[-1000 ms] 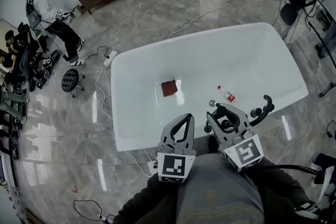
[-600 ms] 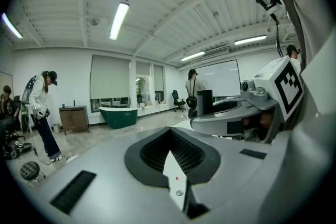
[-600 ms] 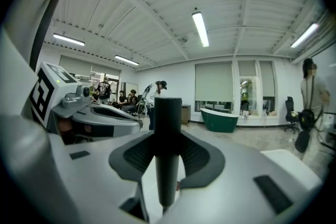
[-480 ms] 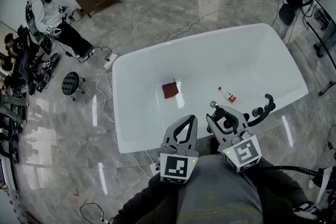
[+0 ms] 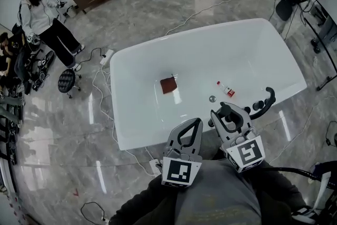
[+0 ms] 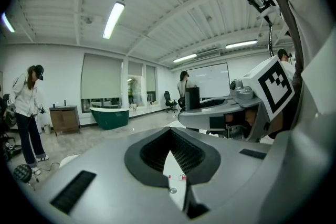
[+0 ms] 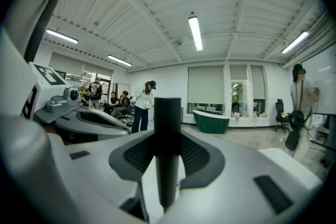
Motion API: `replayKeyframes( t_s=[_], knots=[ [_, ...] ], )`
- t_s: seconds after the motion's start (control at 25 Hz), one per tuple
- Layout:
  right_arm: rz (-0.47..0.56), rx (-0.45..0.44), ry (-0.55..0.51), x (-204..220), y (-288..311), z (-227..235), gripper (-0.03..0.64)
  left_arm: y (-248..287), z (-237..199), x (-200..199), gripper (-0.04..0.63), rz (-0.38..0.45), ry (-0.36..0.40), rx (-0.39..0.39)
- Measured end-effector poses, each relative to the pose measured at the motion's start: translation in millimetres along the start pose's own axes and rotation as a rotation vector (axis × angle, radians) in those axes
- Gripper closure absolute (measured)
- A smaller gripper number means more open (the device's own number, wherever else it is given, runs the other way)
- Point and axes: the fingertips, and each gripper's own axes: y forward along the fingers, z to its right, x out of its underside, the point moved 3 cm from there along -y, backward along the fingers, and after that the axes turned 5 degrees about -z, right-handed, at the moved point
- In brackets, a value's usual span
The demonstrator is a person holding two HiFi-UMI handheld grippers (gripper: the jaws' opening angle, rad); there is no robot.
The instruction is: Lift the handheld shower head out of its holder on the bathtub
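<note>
Between right tongs (image 7: 168, 140), partway open: shower head (image 7: 167, 176) gripped.

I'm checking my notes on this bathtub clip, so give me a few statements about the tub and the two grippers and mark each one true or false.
1. A red-brown cloth lies inside the white bathtub. True.
2. The left gripper has its jaws spread wide. False: they are together at the tips, with nothing between them.
3. A dark rod stands upright between the jaws of the right gripper. True.
4. The small bottle stands on the floor beside the tub. False: it lies inside the tub, to the right of the cloth in the head view.
</note>
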Motion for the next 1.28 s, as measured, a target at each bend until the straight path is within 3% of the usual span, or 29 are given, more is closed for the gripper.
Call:
replayKeyframes(
  t_s=[0.36,0.56,0.72,1.0,1.28],
  knots=[
    [0.049,-0.039,-0.001,-4.6,-3.9,-2.8,0.477,-0.9,2.3,-2.6,0.592,-0.006,0.017,-0.039],
    [0.061,-0.047,-0.022,-12.5,-24.7,0.9,0.477,3.6,29.7,-1.2,0.592,-0.022,0.065,-0.024],
    [0.106,-0.073,-0.037,-9.8,-44.2,3.5,0.477,3.4,48.6,-7.9,0.592,-0.021,0.032,-0.044],
    [0.159,-0.122,-0.059,-11.8,-82.3,7.7,0.477,-2.5,86.5,-9.3,0.592,-0.037,0.07,-0.086],
    [0.208,-0.166,-0.045,-16.4,-134.9,8.7,0.477,-21.4,133.9,-15.8,0.592,-0.037,0.049,-0.143]
  ],
)
